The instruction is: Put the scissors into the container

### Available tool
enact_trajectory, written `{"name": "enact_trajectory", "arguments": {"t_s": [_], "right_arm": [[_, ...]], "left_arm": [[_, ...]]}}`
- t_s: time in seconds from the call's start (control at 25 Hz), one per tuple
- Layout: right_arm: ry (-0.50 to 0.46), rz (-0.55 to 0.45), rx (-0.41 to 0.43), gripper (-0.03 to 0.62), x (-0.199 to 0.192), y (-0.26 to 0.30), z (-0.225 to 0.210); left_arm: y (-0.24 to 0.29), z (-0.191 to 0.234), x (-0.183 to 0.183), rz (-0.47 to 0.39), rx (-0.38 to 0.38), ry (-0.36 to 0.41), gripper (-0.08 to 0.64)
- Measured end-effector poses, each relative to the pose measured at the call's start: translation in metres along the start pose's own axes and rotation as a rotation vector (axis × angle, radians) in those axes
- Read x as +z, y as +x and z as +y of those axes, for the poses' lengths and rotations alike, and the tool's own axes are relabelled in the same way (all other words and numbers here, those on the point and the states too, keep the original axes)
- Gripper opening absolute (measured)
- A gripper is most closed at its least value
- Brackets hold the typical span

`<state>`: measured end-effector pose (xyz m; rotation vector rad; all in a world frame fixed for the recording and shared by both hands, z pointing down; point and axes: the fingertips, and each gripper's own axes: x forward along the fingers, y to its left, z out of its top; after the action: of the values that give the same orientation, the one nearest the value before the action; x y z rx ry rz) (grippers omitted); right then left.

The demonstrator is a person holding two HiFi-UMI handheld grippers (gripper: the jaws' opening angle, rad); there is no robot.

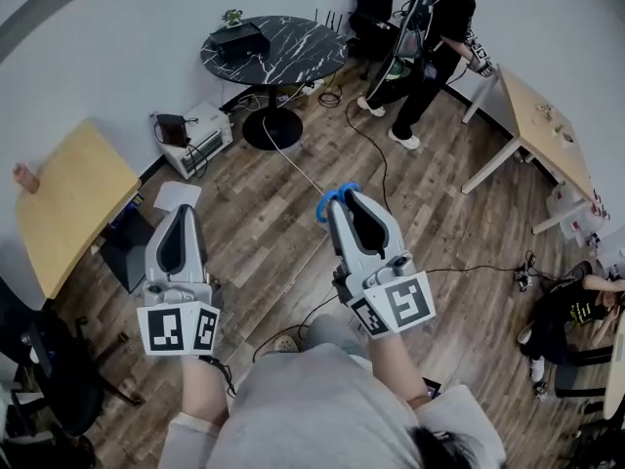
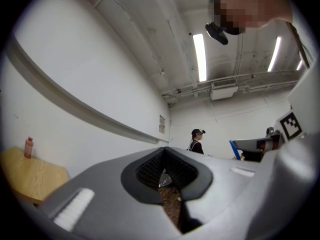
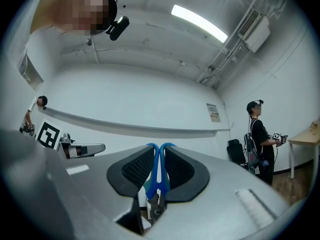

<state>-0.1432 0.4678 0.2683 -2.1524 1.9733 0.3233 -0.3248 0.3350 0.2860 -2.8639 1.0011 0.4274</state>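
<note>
Blue-handled scissors (image 3: 156, 176) are clamped between the pads of my right gripper (image 3: 157, 171), handles pointing outward and the metal pivot near the jaw base. From the head view the blue handles (image 1: 335, 199) stick out past the tip of the right gripper (image 1: 344, 203), held above the wooden floor. My left gripper (image 1: 182, 215) is beside it on the left, jaws together with nothing between them; in its own view the left gripper (image 2: 165, 171) shows only a thin gap. No container is in view.
A round black marble table (image 1: 274, 51) stands ahead, a wooden table (image 1: 68, 203) at left, another wooden table (image 1: 544, 130) at right. A person in black (image 1: 436, 37) stands near it; another sits on the floor (image 1: 571, 306). Cables (image 1: 303, 174) cross the wooden floor.
</note>
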Motion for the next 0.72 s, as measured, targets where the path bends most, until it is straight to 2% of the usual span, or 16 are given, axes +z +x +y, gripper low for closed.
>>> {"name": "enact_trajectory", "arguments": {"t_s": [0.36,0.72], "right_arm": [[0.011,0.026,-0.008,0.072,-0.021,0.042,-0.018],[0.025,0.015,0.018,0.072,-0.045,0.128,-0.072]], "left_arm": [[0.035,0.023,-0.020,0.025,-0.002,-0.013,0.059],[0.121,0.052,-0.037,0.016,0.035,0.025,0.059]]}}
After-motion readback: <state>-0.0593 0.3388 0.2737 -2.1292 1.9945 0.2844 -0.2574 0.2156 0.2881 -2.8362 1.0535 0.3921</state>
